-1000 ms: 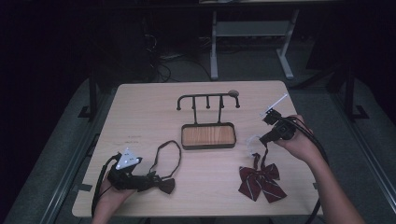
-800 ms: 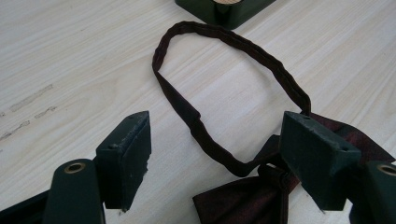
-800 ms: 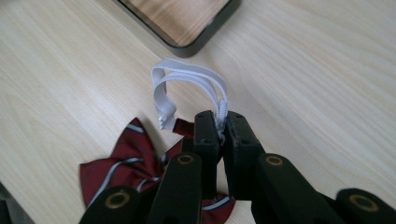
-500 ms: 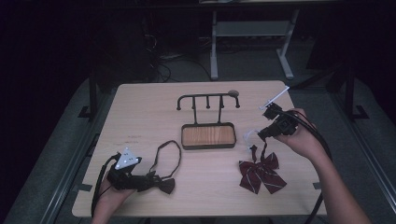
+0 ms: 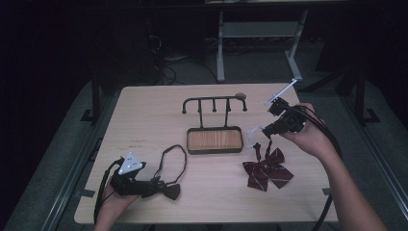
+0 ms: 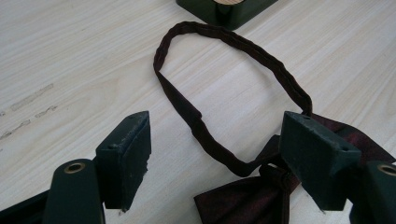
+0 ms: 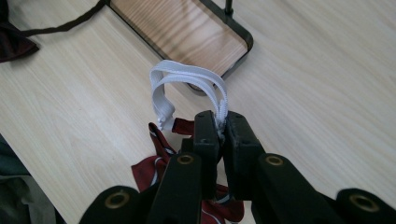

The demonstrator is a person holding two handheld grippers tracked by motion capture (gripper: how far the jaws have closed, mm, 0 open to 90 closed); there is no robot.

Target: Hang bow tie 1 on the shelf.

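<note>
Since the earlier frames, we note the right gripper (image 5: 266, 129) has risen slightly, lifting the white elastic strap (image 7: 187, 79) of the striped red bow tie (image 5: 267, 171); the left gripper (image 5: 153, 183) has not shifted. Right jaws are pressed together, pinching the strap, which arches up in a loop ahead of them. The striped bow tie hangs from the strap with its wings low on the table (image 5: 144, 120), right of the wooden tray stand (image 5: 214, 140). Left jaws are spread wide, straddling the knot of the dark bow tie (image 6: 252, 196), which lies flat at the front-left of the table, its neck loop (image 6: 224, 88) stretching toward the tray's corner.
</note>
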